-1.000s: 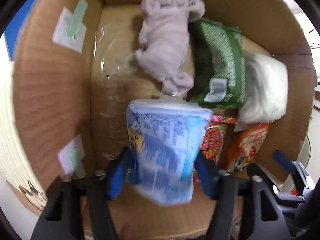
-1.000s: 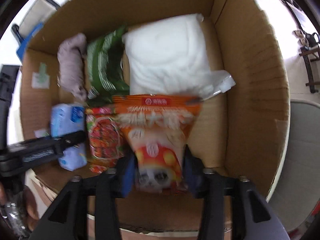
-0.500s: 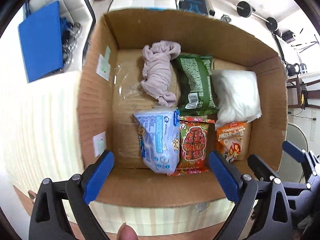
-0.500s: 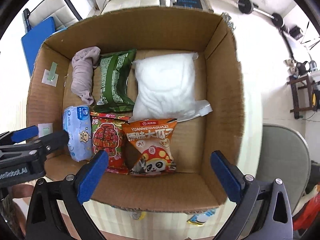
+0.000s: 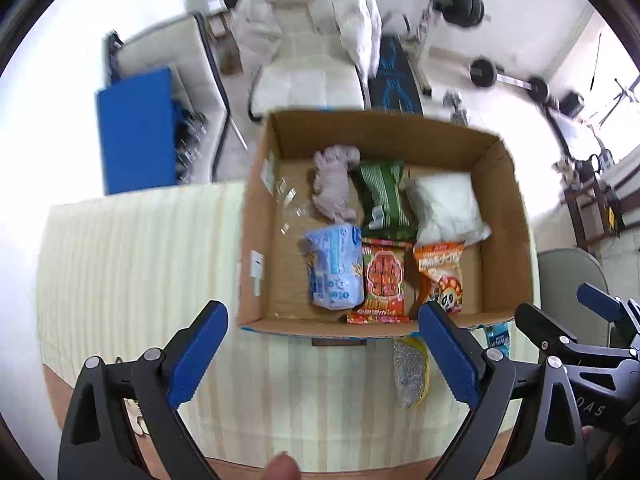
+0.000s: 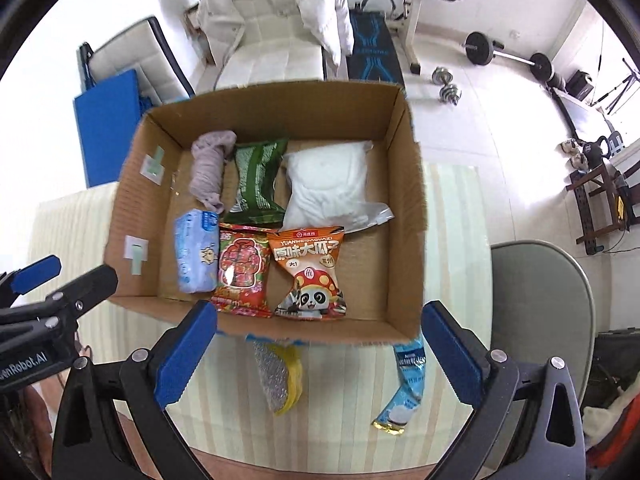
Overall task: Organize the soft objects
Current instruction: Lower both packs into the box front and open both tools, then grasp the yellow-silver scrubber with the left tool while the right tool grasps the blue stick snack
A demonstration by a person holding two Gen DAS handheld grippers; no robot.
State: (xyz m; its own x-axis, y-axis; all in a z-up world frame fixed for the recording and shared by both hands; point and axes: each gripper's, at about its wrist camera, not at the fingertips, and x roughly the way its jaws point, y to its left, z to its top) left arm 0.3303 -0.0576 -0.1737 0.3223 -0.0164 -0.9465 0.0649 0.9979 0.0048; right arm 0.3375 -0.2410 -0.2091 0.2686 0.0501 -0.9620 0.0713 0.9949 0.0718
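Bright rm, barbell (image 6: 508,56), white chair (image 6: 276,46).

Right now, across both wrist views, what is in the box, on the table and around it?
Cardboard box: 1, brown, on striped table.
Cloth: 1, mauve, box back left.
Green packet: 1, back middle.
White bag: 1, back right.
Blue tissue pack: 1, front left.
Red snack: 1, front middle.
Orange snack: 1, front right.
Scourer: 1, silver-yellow, table.
Blue sachet: 1, table.
Left gripper, right gripper: open, empty.
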